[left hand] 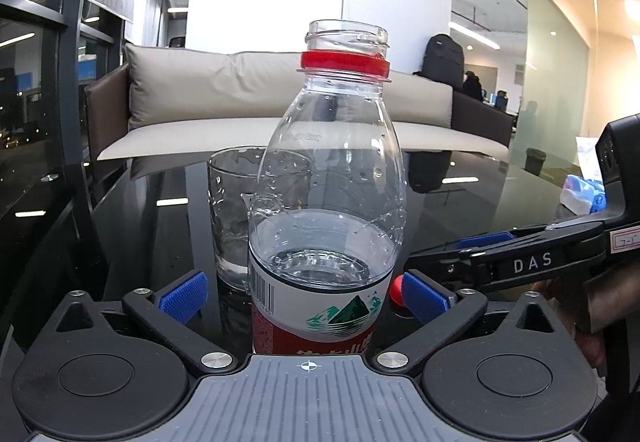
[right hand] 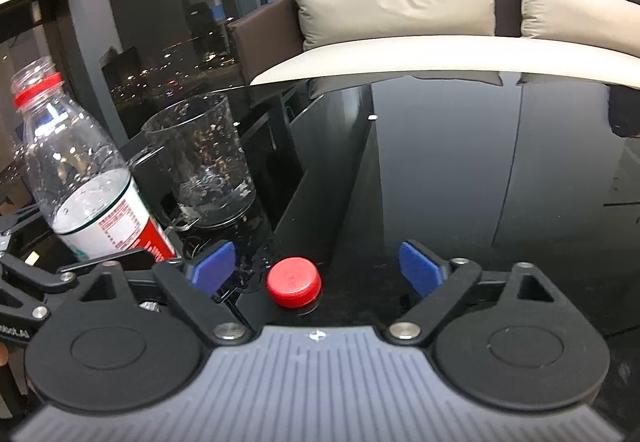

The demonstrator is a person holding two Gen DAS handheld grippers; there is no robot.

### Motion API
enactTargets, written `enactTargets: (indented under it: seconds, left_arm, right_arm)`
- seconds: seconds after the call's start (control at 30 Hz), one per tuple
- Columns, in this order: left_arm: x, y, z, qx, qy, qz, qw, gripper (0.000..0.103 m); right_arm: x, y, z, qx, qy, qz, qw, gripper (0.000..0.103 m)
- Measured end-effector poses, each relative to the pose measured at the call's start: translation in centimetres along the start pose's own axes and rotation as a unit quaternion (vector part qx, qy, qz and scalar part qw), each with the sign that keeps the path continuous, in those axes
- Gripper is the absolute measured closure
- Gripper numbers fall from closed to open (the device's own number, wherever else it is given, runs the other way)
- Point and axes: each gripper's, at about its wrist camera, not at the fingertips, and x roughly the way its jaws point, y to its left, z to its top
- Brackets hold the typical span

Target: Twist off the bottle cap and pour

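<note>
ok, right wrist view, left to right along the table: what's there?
bottle → glass mug → red cap lying between the right gripper's open jaws.

One bottle [left hand: 326,177], one red cap [right hand: 294,282], one glass pitcher [right hand: 204,157], two claws [left hand: 302,292] [right hand: 316,270], two cushions [right hand: 396,1].

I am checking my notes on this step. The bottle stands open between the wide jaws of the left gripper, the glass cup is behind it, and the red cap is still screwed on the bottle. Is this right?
Not quite. The red cap is off: the right wrist view shows it lying on the black table between the open right gripper's jaws. The rest holds: the bottle stands open-necked within the left gripper, glass cup behind.
</note>
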Motion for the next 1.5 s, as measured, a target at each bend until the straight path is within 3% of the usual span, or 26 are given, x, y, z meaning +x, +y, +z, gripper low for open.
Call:
enactTargets:
  seconds: [0.2,0.43,1.5]
  left_arm:
    - [0.1,0.0,0.0,-0.002,0.008,-0.01,0.9999,0.001]
    - [-0.1,0.2,0.0,-0.005,0.008,0.004,0.9999,0.001]
    - [-0.2,-1.0,0.2,0.018,0.012,-0.016,0.9996,0.001]
  right_arm:
    - [-0.3,0.0,0.0,0.001,-0.005,-0.003,1.0,0.004]
    - [-0.5,0.0,0.2,0.005,-0.01,0.001,1.0,0.001]
    - [-0.8,0.4,0.1,-0.001,-0.02,0.006,1.0,0.001]
